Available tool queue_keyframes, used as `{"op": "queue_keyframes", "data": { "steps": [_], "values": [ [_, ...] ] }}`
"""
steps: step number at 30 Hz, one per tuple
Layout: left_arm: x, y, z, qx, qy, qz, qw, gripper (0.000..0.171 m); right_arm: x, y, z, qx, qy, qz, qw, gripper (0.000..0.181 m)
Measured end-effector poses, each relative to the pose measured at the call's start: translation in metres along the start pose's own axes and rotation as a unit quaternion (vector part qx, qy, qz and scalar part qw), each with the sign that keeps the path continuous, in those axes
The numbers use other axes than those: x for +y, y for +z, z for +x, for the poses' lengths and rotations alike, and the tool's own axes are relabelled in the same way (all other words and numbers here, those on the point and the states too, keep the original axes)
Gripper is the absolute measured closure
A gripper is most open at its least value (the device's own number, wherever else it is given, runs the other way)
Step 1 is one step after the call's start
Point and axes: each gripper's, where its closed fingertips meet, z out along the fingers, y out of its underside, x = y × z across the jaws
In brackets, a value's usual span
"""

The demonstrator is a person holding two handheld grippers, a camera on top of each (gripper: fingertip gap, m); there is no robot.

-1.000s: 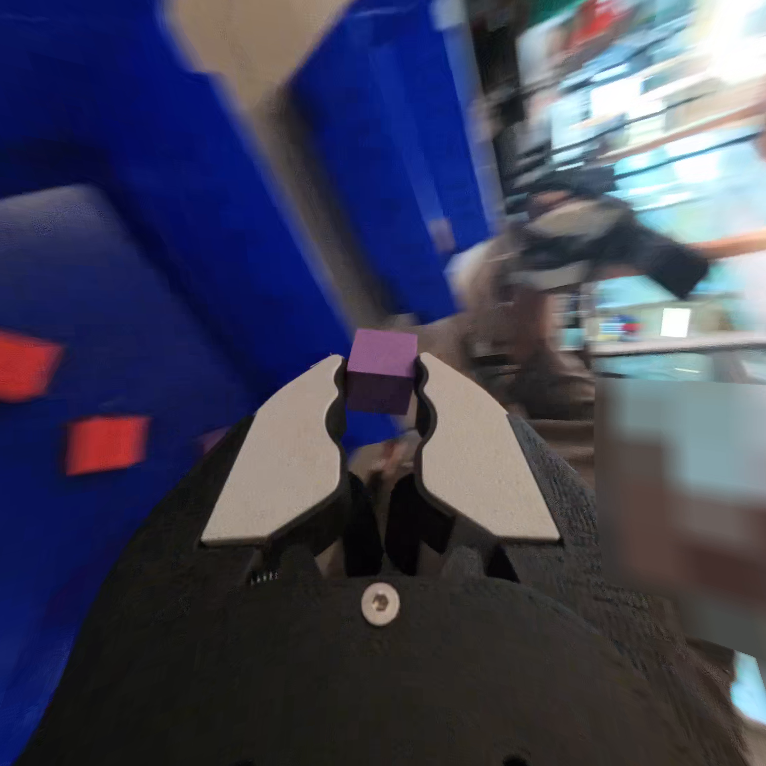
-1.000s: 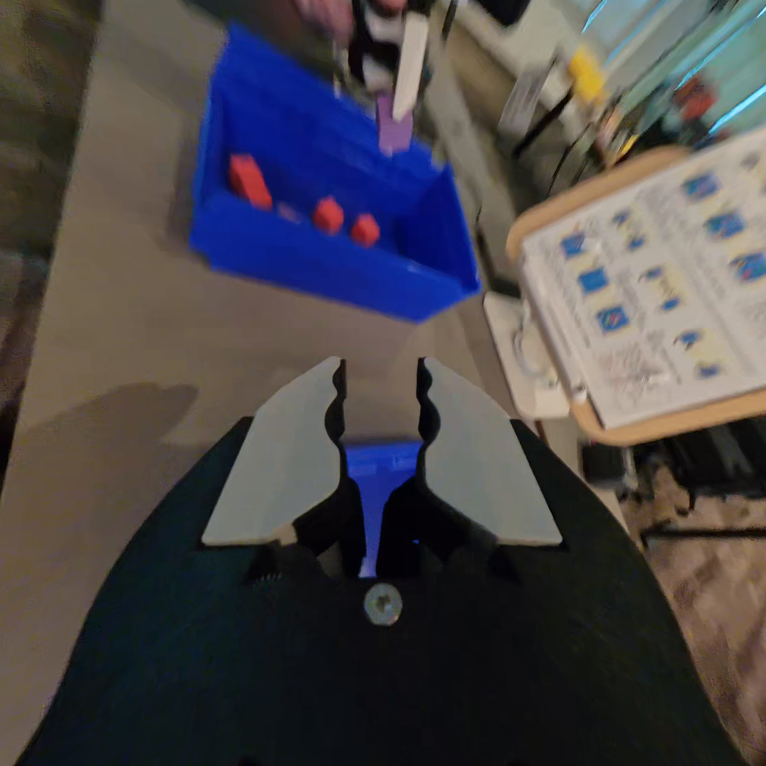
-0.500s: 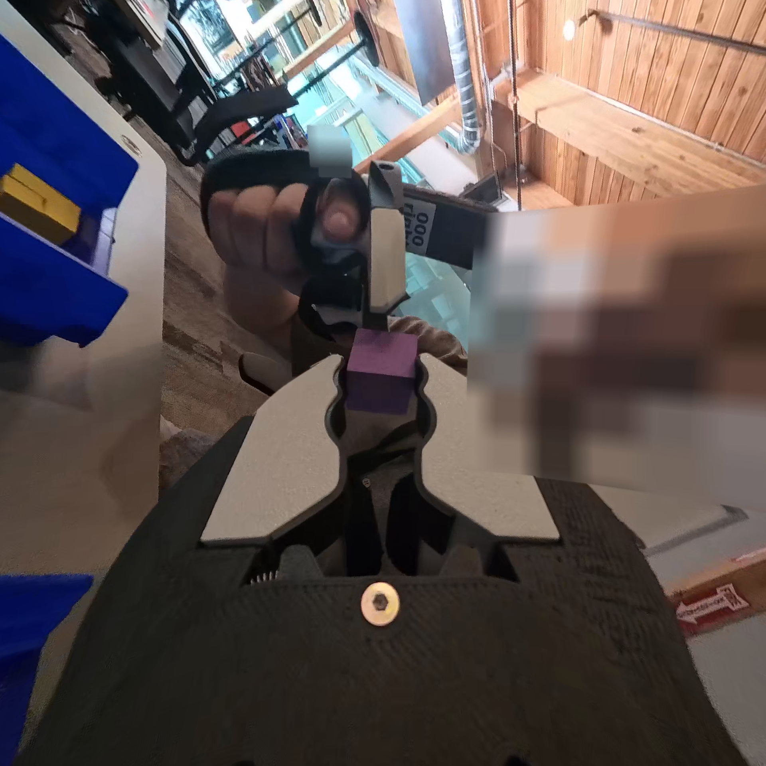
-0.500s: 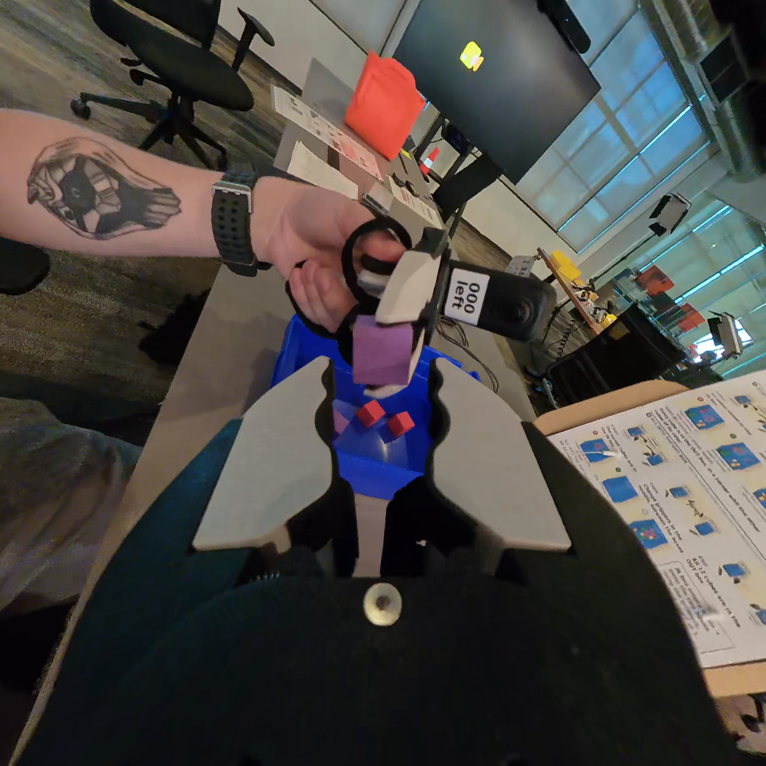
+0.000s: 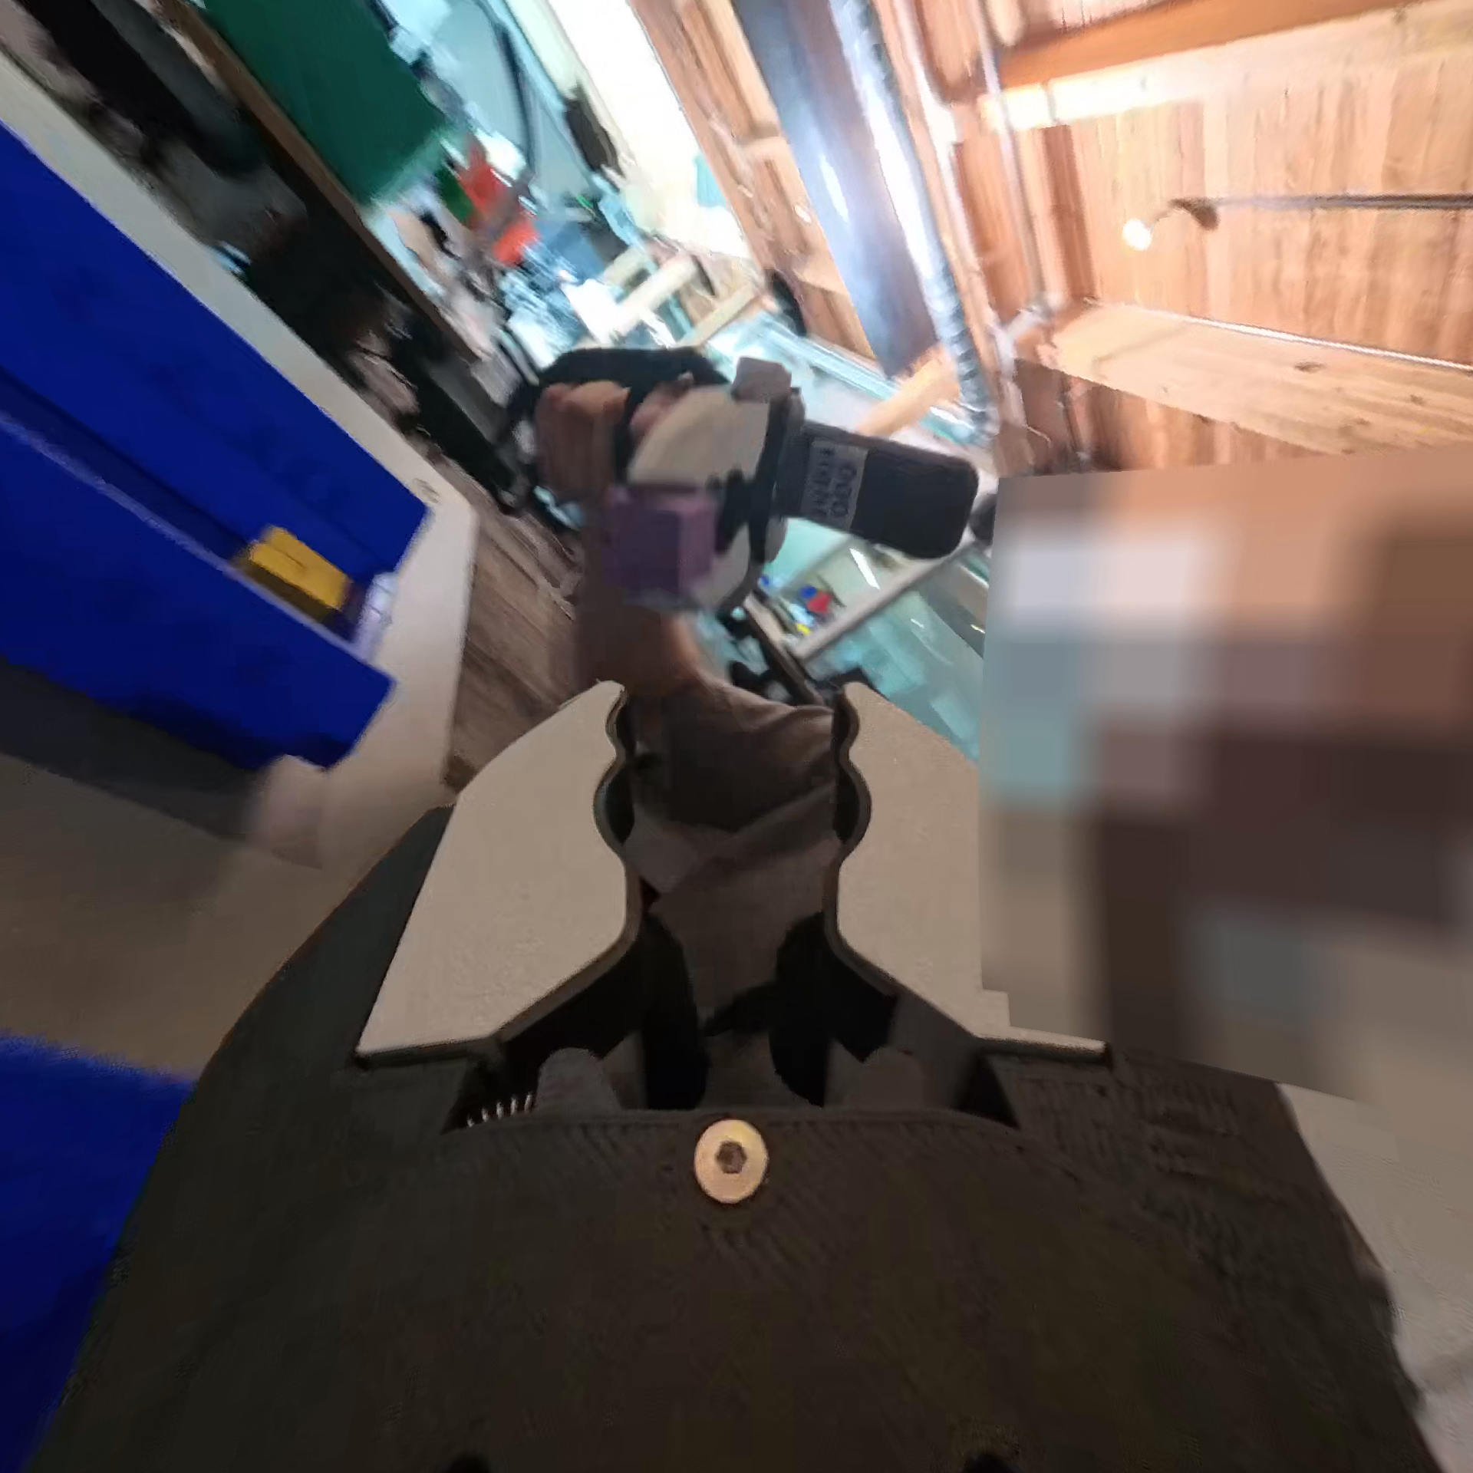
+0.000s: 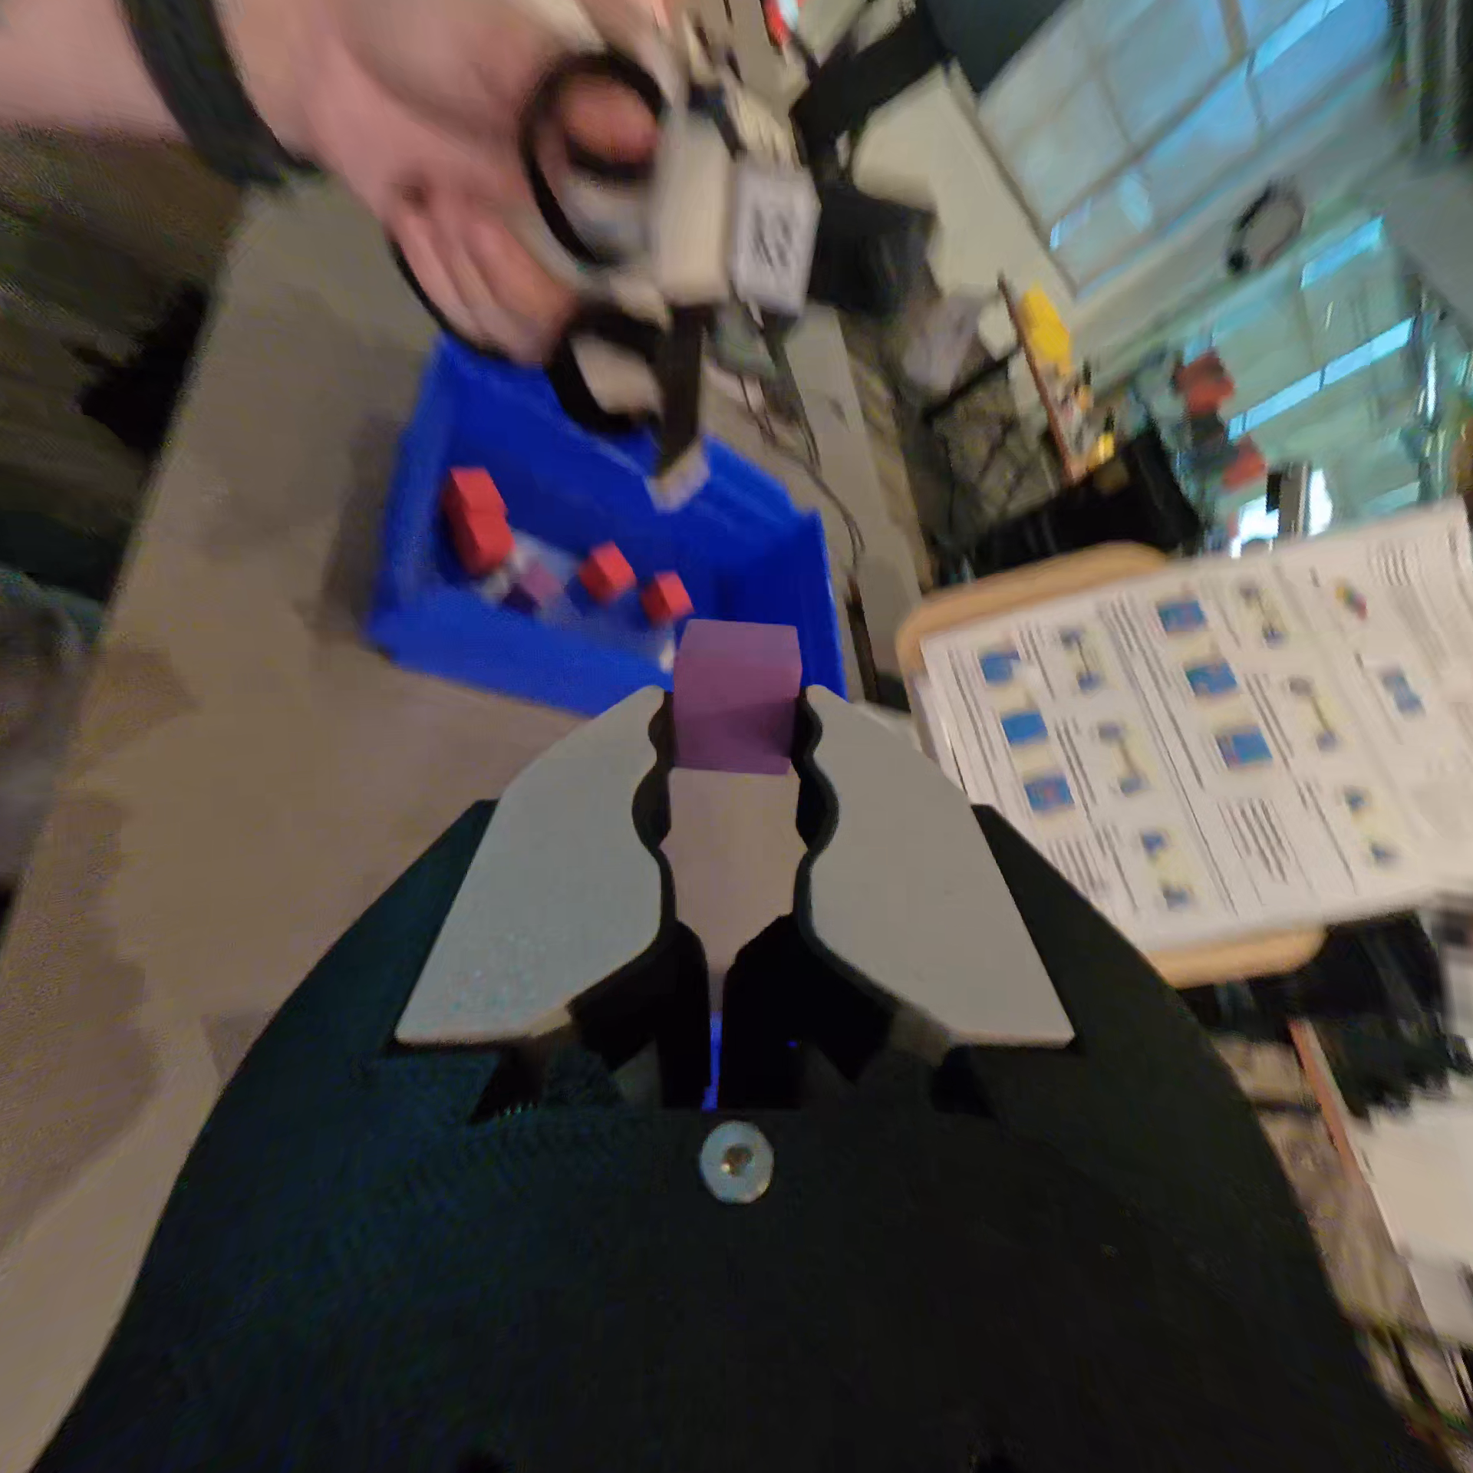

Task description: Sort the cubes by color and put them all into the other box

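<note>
In the right wrist view my right gripper (image 6: 735, 708) is shut on a purple cube (image 6: 737, 677), held at the fingertips above the grey table (image 6: 239, 797). My left gripper (image 5: 732, 705) is open and empty, its jaws wide apart. In the left wrist view the right gripper (image 5: 677, 542) shows farther off in a hand, with the purple cube (image 5: 650, 550) between its fingers. In the right wrist view the left gripper (image 6: 677, 454) hangs in a hand above a blue bin (image 6: 558, 677).
The blue bin holds several red cubes (image 6: 606, 570) and a small purple cube (image 6: 534, 586). A printed sheet on a wooden board (image 6: 1196, 717) lies to the right. In the left wrist view, blue bins (image 5: 159, 558) with a yellow block (image 5: 295, 562) stand at left.
The purple cube has passed from my left gripper to my right. The left gripper has opened and drawn back; the right gripper has shut on the cube.
</note>
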Motion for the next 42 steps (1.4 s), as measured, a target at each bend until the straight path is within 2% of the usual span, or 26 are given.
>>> {"op": "queue_keyframes", "data": {
  "steps": [1, 4, 7, 9, 12, 14, 18, 22, 26, 30, 33, 35, 37, 39, 42],
  "values": [
    [-0.002, -0.009, -0.005, -0.030, 0.012, 0.012, 0.999, 0.121, 0.025, -0.010, 0.016, 0.010, 0.011, -0.036, 0.999, 0.153],
    [-0.003, -0.034, -0.010, -0.080, 0.033, 0.040, 0.995, 0.125, 0.116, -0.029, 0.048, -0.008, 0.058, -0.171, 0.984, 0.154],
    [-0.001, -0.049, -0.014, -0.090, 0.035, 0.057, 0.994, 0.131, 0.188, -0.021, 0.038, -0.105, 0.124, -0.258, 0.952, 0.153],
    [0.000, -0.053, -0.015, -0.085, 0.030, 0.063, 0.994, 0.132, 0.228, -0.006, 0.024, -0.162, 0.134, -0.308, 0.928, 0.153],
    [0.003, -0.054, -0.014, -0.076, 0.025, 0.064, 0.995, 0.133, 0.270, 0.020, 0.004, -0.231, 0.154, -0.349, 0.895, 0.153],
    [0.006, -0.055, -0.015, -0.083, 0.026, 0.059, 0.994, 0.134, 0.282, 0.036, -0.006, -0.261, 0.170, -0.346, 0.885, 0.153],
    [0.008, -0.063, -0.012, -0.097, 0.029, 0.057, 0.993, 0.134, 0.299, 0.054, -0.014, -0.275, 0.168, -0.354, 0.878, 0.153],
    [0.006, -0.071, -0.013, -0.107, 0.032, 0.065, 0.992, 0.134, 0.301, 0.067, -0.012, -0.273, 0.178, -0.340, 0.882, 0.153],
    [0.008, -0.070, -0.015, -0.104, 0.030, 0.063, 0.992, 0.134, 0.304, 0.075, -0.016, -0.287, 0.179, -0.347, 0.875, 0.152],
    [0.010, -0.067, -0.018, -0.109, 0.030, 0.056, 0.992, 0.134, 0.306, 0.079, -0.016, -0.283, 0.178, -0.365, 0.869, 0.143],
    [0.009, -0.071, -0.023, -0.138, 0.032, 0.048, 0.989, 0.134, 0.301, 0.073, -0.013, -0.281, 0.180, -0.375, 0.865, 0.142],
    [0.005, -0.080, -0.037, -0.197, 0.033, 0.031, 0.979, 0.134, 0.295, 0.061, -0.013, -0.283, 0.179, -0.381, 0.862, 0.144],
    [-0.001, -0.097, -0.058, -0.292, 0.032, 0.011, 0.956, 0.134, 0.289, 0.046, -0.009, -0.272, 0.172, -0.387, 0.864, 0.145],
    [-0.004, -0.119, -0.084, -0.396, 0.030, -0.024, 0.917, 0.133, 0.277, 0.032, -0.004, -0.253, 0.167, -0.381, 0.873, 0.146],
    [0.011, -0.156, -0.130, -0.550, -0.008, -0.122, 0.826, 0.133, 0.257, 0.009, 0.007, -0.210, 0.154, -0.368, 0.893, 0.147]
  ]
}}
